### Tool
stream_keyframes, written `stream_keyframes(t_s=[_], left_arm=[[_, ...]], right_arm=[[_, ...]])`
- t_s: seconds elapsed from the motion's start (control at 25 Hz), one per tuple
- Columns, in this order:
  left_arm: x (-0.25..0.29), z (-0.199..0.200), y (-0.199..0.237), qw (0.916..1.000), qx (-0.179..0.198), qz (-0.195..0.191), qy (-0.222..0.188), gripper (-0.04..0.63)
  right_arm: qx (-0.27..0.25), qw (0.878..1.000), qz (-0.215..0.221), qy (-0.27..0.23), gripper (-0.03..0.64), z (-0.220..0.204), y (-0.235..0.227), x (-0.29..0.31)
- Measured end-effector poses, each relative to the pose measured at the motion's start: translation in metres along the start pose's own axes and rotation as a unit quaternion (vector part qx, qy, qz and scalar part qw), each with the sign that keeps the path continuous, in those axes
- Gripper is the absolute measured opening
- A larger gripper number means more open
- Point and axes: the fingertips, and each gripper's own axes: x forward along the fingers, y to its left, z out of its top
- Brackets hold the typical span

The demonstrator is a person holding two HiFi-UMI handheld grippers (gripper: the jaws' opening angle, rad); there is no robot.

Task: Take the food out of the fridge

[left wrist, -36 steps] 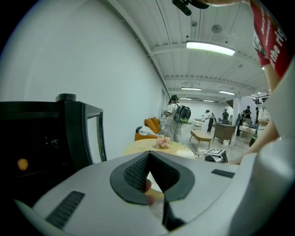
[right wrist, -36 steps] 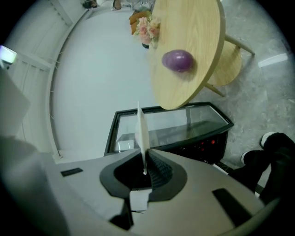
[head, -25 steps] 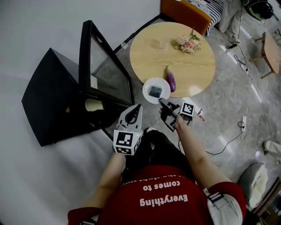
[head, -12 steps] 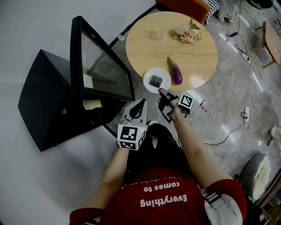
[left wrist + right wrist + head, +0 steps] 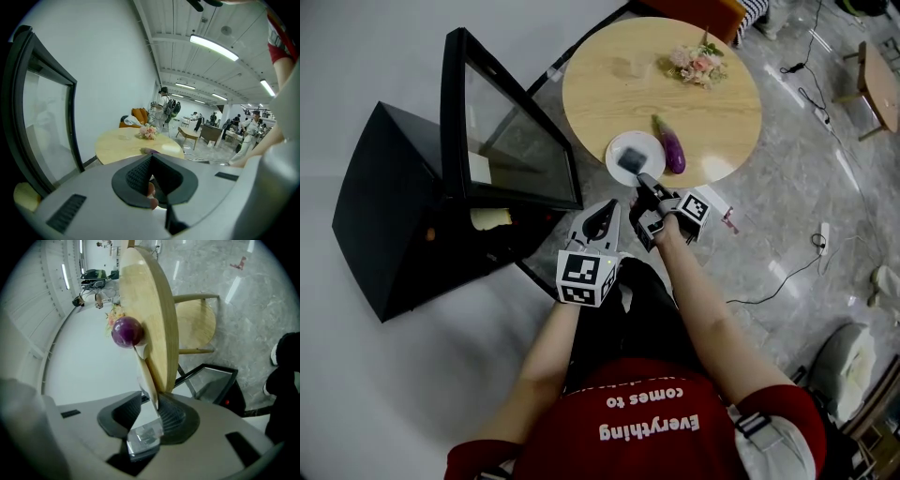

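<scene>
Two things changed: the plate [image 5: 652, 150] now rests on the table [image 5: 619, 84] near its edge, just beside the eggplant [image 5: 672, 150], and the right gripper [image 5: 645, 182] has just been opening — rim between its fingers [image 5: 174, 418], no longer pinched, so this delivery looks done. That gap shows only in its own view; the dark item [image 5: 630, 161] on the plate only from the head view. Left gripper [image 5: 605, 212], closed and empty, hangs just off the table

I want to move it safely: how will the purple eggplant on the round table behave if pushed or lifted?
The eggplant is long and rounded and lies loose on the table beside the plate, so a sideways push would probably roll it. Its skin shines, so a grip may slip. It looks plump and firm, likely stiff, not floppy.
</scene>
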Motion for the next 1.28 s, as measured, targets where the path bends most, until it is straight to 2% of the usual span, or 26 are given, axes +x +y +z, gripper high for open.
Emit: stream_keyframes(t_s=[0.08, 0.12, 0.28, 0.44, 0.52, 0.6, 0.76, 0.88, 1.08, 1.28], left_arm=[[0.004, -0.001, -0.001, 1.0000, -0.004, 0.002, 0.000, -0.003], [0.006, -0.001, 0.000, 1.0000, -0.006, 0.004, -0.001, -0.003], [0.016, -0.002, 0.003, 0.9999, -0.004, 0.013, 0.004, -0.003], [0.026, -0.003, 0.001, 0.9996, -0.002, 0.018, 0.021, -0.003], [0.031, -0.002, -0.002, 0.9994, 0.004, 0.017, 0.029, -0.003], [0.035, -0.002, -0.007, 0.9990, 0.007, 0.012, 0.041, -0.003], [0.038, -0.003, -0.012, 0.9983, 0.012, 0.010, 0.056, -0.003], [0.038, 0.001, -0.017, 0.9986, 0.006, 0.009, 0.052, -0.003], [0.028, 0.013, -0.024, 0.9991, 0.006, 0.010, 0.040, -0.003], [0.014, 0.029, -0.027, 0.9998, 0.004, 0.017, 0.012, -0.003]], right_arm=[[0.025, 1.000, -0.008, -0.007, 0.176, -0.002, 0.001, 0.001], [0.031, 0.999, -0.016, -0.012, 0.197, -0.001, 0.000, 0.000], [0.019, 0.997, -0.069, -0.027, 0.202, 0.001, -0.006, -0.008], [0.004, 0.988, -0.151, -0.020, 0.201, -0.005, -0.023, -0.034], [0.014, 0.986, -0.167, -0.025, 0.181, -0.003, -0.027, -0.053], [0.013, 0.986, -0.166, -0.024, 0.012, -0.003, -0.024, -0.071], [-0.018, 0.992, -0.124, -0.008, 0.012, -0.008, -0.006, -0.091], [0.001, 0.995, -0.098, -0.007, 0.012, -0.010, -0.001, -0.099], [0.004, 0.996, -0.089, -0.003, 0.011, -0.015, 0.009, -0.106], [-0.003, 0.997, -0.076, 0.022, 0.012, -0.027, 0.020, -0.098]])
